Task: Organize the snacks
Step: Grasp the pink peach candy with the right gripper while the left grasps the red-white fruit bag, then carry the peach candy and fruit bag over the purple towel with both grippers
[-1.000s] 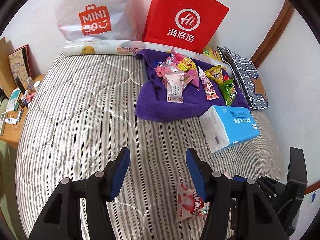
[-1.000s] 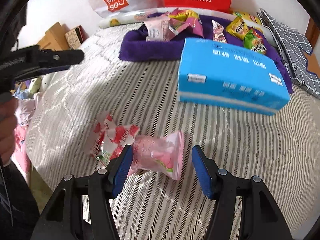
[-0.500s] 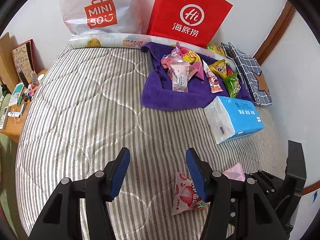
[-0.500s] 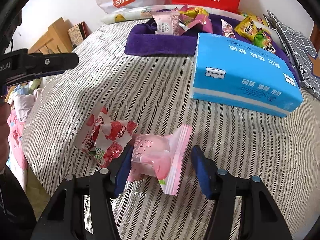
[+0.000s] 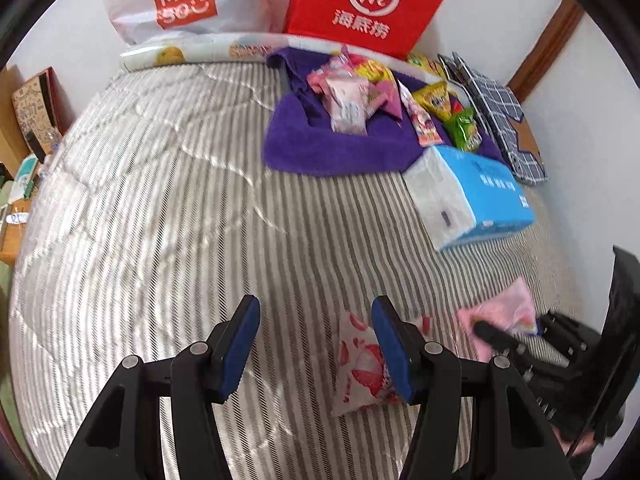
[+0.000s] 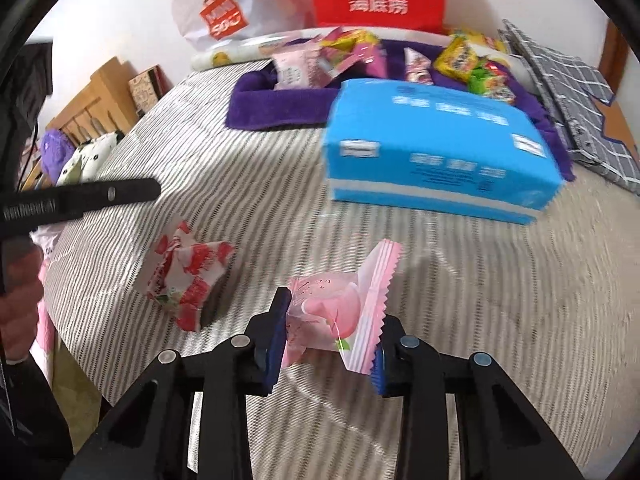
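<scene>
Pink peach-print snack packet (image 6: 340, 312) is sitting crosswise between the right gripper (image 6: 330, 344) pads, its long axis running left to right in the right wrist view, with the zigzag sealed end sticking up on the right. That gripper's jaws have just been closing and the blue pads are now pressing on the packet, so it's grasping it, angled steeply down at the striped mattress (image 6: 440, 280). Just to the left, a red-and-white strawberry packet (image 6: 186, 272) is lying loose on the mattress. The left gripper (image 5: 316, 344) is hanging over that one, partly open with nothing clamped, its right pad overlapping the packet in view. Further back, a blue tissue pack (image 6: 436, 152) and a purple towel (image 5: 320, 148) with more snacks are lying.
</scene>
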A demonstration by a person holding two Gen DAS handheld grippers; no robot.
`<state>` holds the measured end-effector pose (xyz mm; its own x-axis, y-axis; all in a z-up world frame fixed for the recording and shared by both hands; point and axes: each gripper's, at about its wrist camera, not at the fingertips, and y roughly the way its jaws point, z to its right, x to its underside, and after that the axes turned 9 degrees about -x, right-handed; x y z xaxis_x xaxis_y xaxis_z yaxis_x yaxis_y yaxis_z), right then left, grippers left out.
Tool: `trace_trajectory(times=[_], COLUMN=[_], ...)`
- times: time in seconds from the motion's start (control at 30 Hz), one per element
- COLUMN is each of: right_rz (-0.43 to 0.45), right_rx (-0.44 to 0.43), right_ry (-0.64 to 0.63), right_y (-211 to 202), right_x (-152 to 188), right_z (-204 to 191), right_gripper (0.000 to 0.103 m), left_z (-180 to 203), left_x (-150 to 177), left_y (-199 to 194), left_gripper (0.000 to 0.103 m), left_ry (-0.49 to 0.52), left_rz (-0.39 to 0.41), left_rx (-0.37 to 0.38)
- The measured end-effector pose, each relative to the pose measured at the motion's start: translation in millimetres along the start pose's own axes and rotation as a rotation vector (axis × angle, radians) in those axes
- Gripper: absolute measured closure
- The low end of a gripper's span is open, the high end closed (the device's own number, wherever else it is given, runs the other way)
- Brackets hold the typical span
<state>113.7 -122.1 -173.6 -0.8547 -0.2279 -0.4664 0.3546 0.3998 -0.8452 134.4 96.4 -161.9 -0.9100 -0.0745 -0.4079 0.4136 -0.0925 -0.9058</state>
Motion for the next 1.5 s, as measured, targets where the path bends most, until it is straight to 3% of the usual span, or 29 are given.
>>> trace_trajectory(times=[0.3, 0.43, 0.67, 0.87, 1.07, 1.23, 1.43, 1.5], right_rz=[0.046, 0.057, 0.058, 0.067, 0.084, 0.094, 0.100, 0.107], right_rx=[0.081, 0.088, 0.083, 0.074, 0.082, 0.074, 0.063, 0.056], right_ry=[0.061, 0.080, 0.068, 0.078, 0.066, 0.063, 0.053, 0.054], right_y=[-16.9, -20.3, -18.4, -18.5, -19.7, -21.9, -26.0, -28.0], right_x=[11.2, 15.5, 18.2, 20.9, 24.8, 27.9, 27.7, 27.3], right_z=[38.9, 51.7, 59.5, 59.7, 59.2, 62.6, 64.4, 64.7], right_gripper=[0.068, 0.068, 0.067, 0.067, 0.064, 0.059, 0.068, 0.069], left_z=[5.0, 1.2, 16.1, 44.4, 70.5, 85.3, 83.2, 81.1], left_x=[20.2, 25.5, 33.9, 36.6, 45.9, 49.6, 42.9, 41.4], left_y=[10.1, 10.4, 7.9, 10.9, 14.5, 17.9, 12.2, 10.9], left_gripper=[0.043, 0.039, 0.031, 0.018, 0.015, 0.016, 0.044, 0.047], left_ry=[-0.011, -0.045, -0.009, 0.062, 0.136, 0.166, 0.135, 0.111], left_rz=[-0.053, -0.057, -0.056, -0.035, 0.011, 0.041, 0.049, 0.040], left_rx=[0.060, 0.099, 0.111, 0.036, -0.118, -0.225, -0.193, -0.166])
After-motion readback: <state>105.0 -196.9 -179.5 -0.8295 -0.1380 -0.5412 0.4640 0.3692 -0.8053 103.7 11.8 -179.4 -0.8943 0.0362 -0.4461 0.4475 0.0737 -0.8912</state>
